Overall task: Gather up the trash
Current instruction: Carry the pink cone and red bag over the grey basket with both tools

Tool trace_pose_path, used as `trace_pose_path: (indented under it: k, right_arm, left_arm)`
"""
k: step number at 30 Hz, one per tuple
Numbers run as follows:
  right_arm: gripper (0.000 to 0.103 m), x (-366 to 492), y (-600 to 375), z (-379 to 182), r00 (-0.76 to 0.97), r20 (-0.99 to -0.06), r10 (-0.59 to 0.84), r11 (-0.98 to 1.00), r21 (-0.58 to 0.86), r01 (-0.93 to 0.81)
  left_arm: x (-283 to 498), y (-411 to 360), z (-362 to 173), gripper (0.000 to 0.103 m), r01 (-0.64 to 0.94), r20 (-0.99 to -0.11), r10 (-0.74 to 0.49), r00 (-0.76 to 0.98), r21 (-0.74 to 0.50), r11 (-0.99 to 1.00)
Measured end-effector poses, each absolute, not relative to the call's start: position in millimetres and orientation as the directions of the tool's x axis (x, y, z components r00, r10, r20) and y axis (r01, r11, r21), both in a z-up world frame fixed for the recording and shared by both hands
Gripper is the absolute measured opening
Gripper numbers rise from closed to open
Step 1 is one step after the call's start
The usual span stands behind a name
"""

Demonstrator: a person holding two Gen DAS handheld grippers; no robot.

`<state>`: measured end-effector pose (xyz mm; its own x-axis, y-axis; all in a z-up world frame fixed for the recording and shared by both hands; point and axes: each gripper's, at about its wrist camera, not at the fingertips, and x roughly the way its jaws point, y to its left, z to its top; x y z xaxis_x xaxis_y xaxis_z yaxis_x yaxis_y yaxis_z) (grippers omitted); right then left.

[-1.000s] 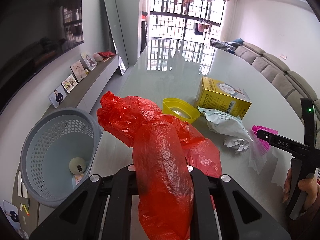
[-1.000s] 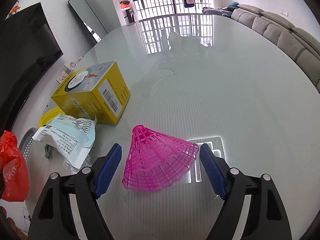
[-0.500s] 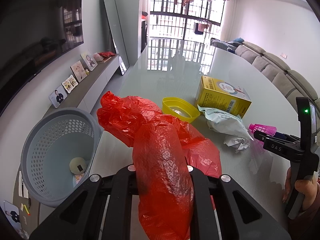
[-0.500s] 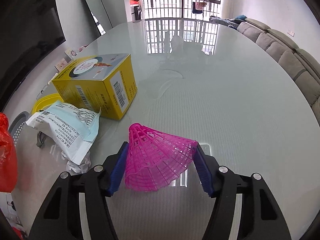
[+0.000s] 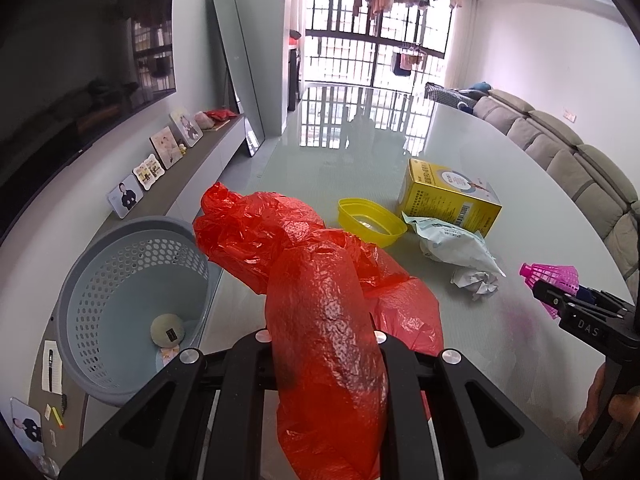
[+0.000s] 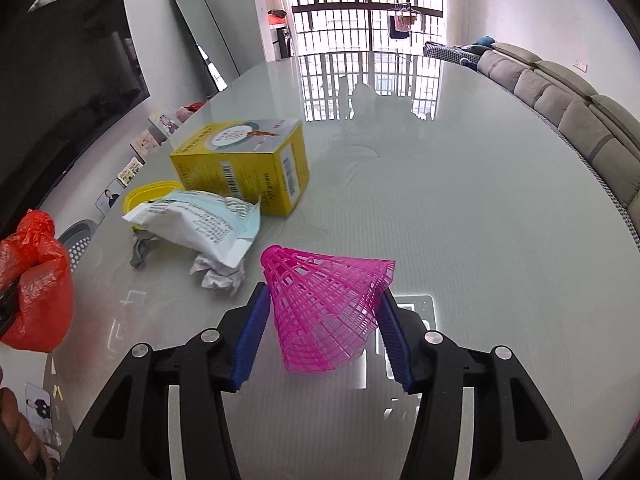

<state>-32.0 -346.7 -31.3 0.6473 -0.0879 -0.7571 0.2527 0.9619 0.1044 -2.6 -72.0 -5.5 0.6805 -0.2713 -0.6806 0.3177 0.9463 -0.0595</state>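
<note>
Leftmost in the left wrist view, a grey perforated basket (image 5: 120, 304) stands on the floor just off the table's left edge, a round pale object lying on its bottom. Beside it, filling the lower middle of the frame, the left gripper (image 5: 320, 344) is pinched tight on a crumpled red plastic bag (image 5: 320, 320), which bulges up over the table's near left edge. Further right on the glass table (image 5: 360, 152) sit a yellow bowl (image 5: 370, 222), a yellow box (image 5: 452, 196), a white printed packet (image 5: 452, 244) and a ball of crumpled paper (image 5: 476, 282), bunched close together, the packet touching the box and overlapping the paper. At the far right edge of that frame the right gripper (image 5: 560, 286) carries a pink mesh cone (image 5: 554, 276), a hand visible below on its handle. In the right wrist view, going left to right, the red bag shows at the left edge, then the bowl, packet, box and paper in the left centre. At lower centre the right gripper (image 6: 324, 320) has its blue pads (image 6: 252, 336) pressing both sides of the pink cone (image 6: 324, 308), its jaws closing on it, the cone lifted above the glass. All of the table beyond and to the right of the cone lies open as far as the curved far edge, with a grey sofa (image 6: 560, 92) running along the right side.
</note>
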Motion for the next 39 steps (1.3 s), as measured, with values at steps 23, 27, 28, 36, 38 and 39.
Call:
trace_pose_path:
  k: [23, 27, 28, 36, 38, 39]
  right_arm:
    - [0.052, 55, -130, -6, 0.645, -0.718, 0.261, 0.963, 0.153, -0.220]
    - [0.052, 82, -92, -11, 0.611, -0.734, 0.297, 0.949, 0.158, -0.271]
    - [0.052, 89, -84, -12, 0.603, -0.737, 0.304, 0.946, 0.160, -0.281]
    - [0.052, 132, -29, -26, 0.548, -0.765, 0.338, 0.925, 0.164, -0.341]
    - [0.052, 139, -20, -31, 0.534, -0.774, 0.342, 0.921, 0.164, -0.352]
    - [0.052, 140, -19, -35, 0.527, -0.777, 0.345, 0.919, 0.166, -0.357]
  left_arm:
    - [19, 65, -17, 0.013, 0.058, -0.695, -0.066, 0.715, -0.036, 0.998]
    - [35, 88, -29, 0.013, 0.017, -0.718, -0.042, 0.695, -0.043, 0.999]
    - [39, 94, -31, 0.013, 0.009, -0.722, -0.039, 0.690, -0.046, 0.999]
    - [68, 126, -49, 0.013, -0.040, -0.756, -0.024, 0.654, -0.067, 0.997]
    - [74, 132, -54, 0.014, -0.049, -0.765, -0.027, 0.643, -0.076, 0.996]
    - [77, 133, -56, 0.014, -0.053, -0.769, -0.027, 0.639, -0.079, 0.995]
